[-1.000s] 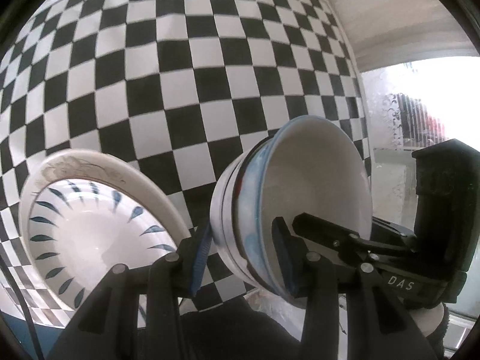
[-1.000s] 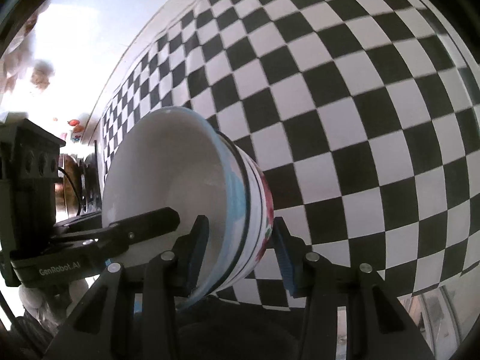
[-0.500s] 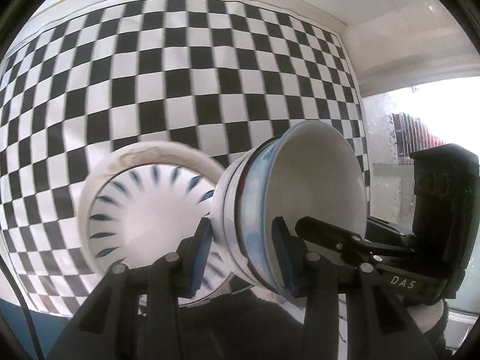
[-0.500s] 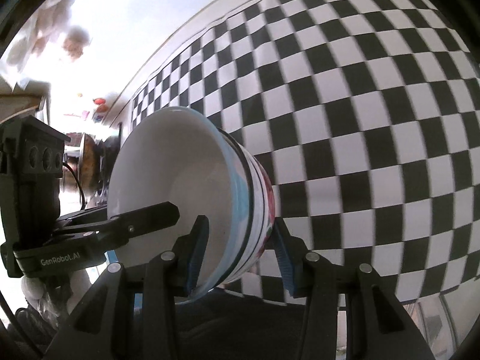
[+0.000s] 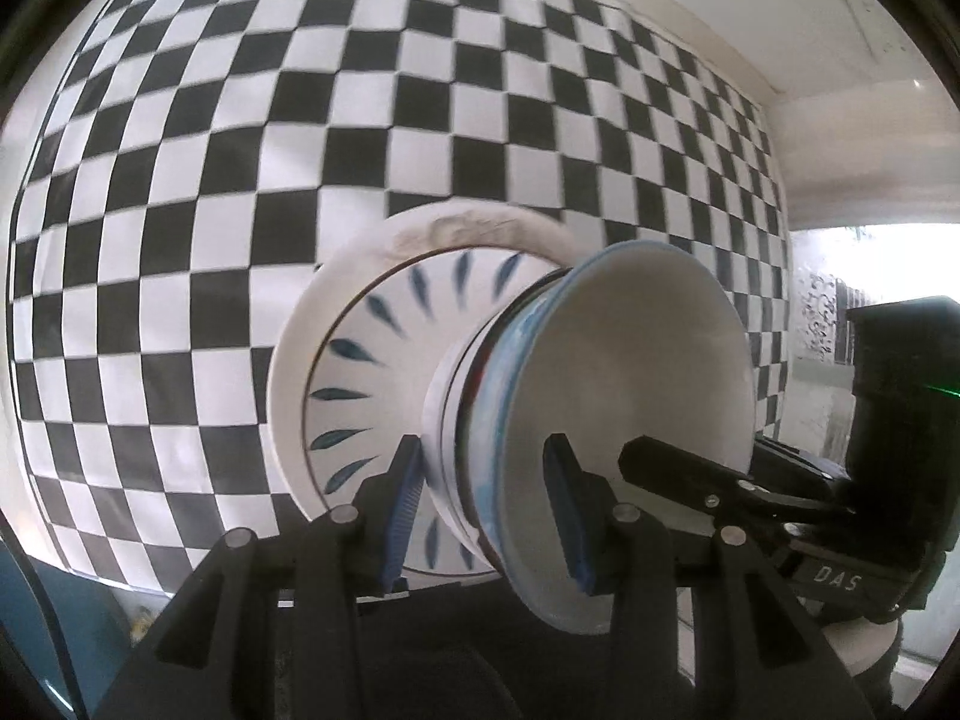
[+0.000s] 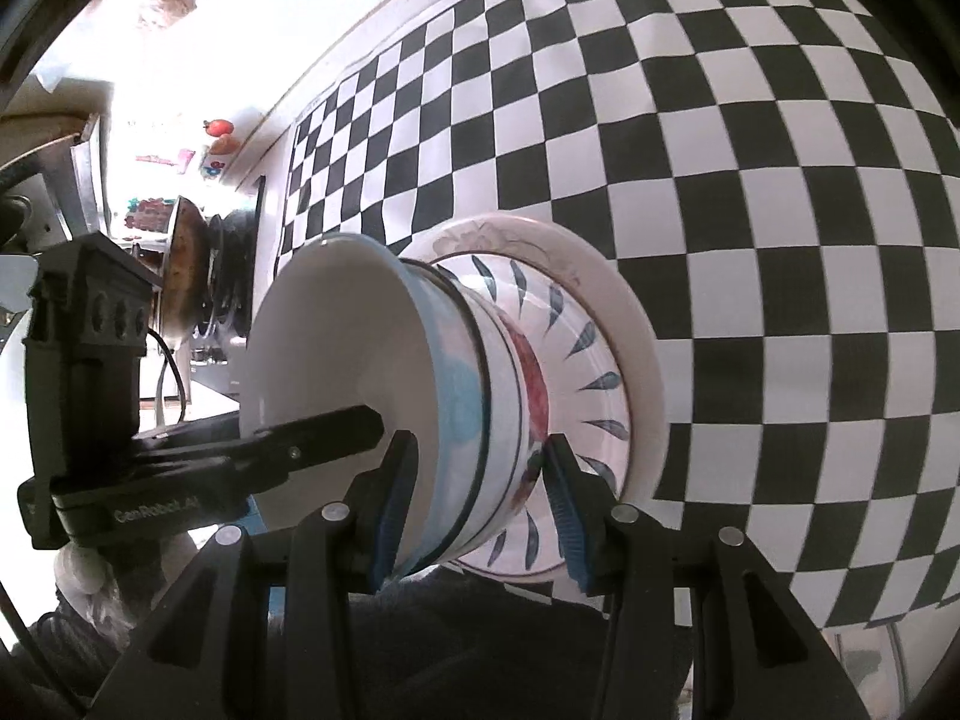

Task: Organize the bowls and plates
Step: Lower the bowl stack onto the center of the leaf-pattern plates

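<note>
Both grippers hold a stack of nested bowls (image 5: 612, 396), white inside with blue, black and red bands outside; it also shows in the right wrist view (image 6: 456, 396). My left gripper (image 5: 486, 516) is shut on one side of the stack's rim. My right gripper (image 6: 474, 510) is shut on the opposite side. The stack sits right over a stack of white plates with blue leaf marks (image 5: 360, 360), on the chequered cloth (image 5: 180, 180); the plates also show in the right wrist view (image 6: 594, 360). Whether the bowls touch the plates is hidden.
The black-and-white chequered tablecloth (image 6: 750, 150) covers the table. Pots and a pan (image 6: 198, 276) stand beyond the table's far end in the right wrist view. A bright window (image 5: 870, 276) lies past the cloth's edge in the left wrist view.
Both grippers have carried the bowl stack sideways over the cloth, from beside the plates to directly over them. The grip on the bowls is unchanged.
</note>
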{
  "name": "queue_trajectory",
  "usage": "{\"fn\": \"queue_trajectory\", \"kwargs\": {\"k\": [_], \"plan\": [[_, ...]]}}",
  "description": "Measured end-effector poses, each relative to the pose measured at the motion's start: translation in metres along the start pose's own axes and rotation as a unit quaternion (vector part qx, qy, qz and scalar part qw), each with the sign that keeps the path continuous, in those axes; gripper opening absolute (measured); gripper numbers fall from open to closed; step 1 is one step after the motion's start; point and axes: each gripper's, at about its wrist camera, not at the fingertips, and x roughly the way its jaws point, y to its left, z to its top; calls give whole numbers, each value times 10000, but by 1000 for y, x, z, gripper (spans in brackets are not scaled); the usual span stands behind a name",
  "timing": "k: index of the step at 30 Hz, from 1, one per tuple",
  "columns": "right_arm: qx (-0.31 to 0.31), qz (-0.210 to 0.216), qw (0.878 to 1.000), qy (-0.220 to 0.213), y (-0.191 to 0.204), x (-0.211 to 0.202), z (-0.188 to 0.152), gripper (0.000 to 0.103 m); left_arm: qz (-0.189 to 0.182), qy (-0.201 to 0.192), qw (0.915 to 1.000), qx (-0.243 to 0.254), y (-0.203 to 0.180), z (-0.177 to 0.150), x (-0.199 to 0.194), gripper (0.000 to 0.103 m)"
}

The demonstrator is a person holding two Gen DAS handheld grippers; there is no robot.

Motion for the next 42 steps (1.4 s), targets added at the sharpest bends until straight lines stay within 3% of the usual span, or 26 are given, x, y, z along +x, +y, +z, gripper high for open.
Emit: {"fn": "queue_trajectory", "kwargs": {"k": [10,19,42], "plan": [[-93,-47,9997,-205,9,2,14,46,-17,124,9998,-180,14,-7,24,38],[-32,-167,9998,-68,6,14,8,46,-39,20,9998,-203,19,0,19,38],[245,-260,9989,-302,4,10,2,45,15,-18,10000,-12,16,-1,21,37]]}}
